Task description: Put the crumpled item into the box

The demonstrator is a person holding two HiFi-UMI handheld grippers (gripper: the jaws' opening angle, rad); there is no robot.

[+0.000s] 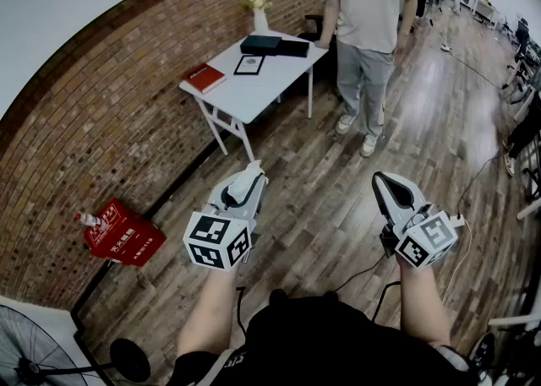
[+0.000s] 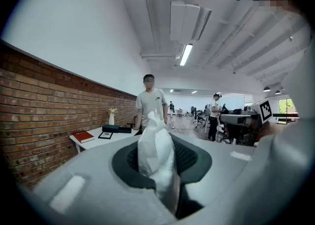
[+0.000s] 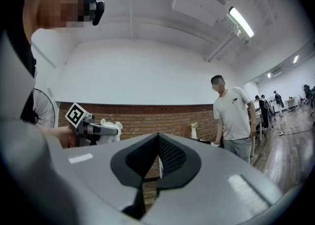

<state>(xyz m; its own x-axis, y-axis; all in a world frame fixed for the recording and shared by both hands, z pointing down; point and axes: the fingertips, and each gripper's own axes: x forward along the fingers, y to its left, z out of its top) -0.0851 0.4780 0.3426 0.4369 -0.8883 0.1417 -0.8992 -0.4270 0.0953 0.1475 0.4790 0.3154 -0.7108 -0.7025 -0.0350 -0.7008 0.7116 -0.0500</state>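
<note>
a: where is the item right now?
b: i'm pinching it in my left gripper (image 1: pixel 245 188). the jaws are nearly closed on the lower part of the crumpled white item (image 2: pixel 156 152), so most of it is sticking up free. i'm carrying it over the floor, well apart from the table (image 1: pixel 245 93).
a: and the other one?
b: my right gripper (image 3: pixel 157 140) is fully closed and holding nothing.
a: what's worrying you?
b: i'm guessing the box (image 1: pixel 260 44) is the dark one near the table's far edge, and from here it's looking closed. if a lid is on, i'll be needing the right jaws first. the pinch is catching little of something soft, so a jolt could be shaking it loose. a person (image 1: pixel 363 4) is also standing at the table's far corner, crowding my reach.
</note>
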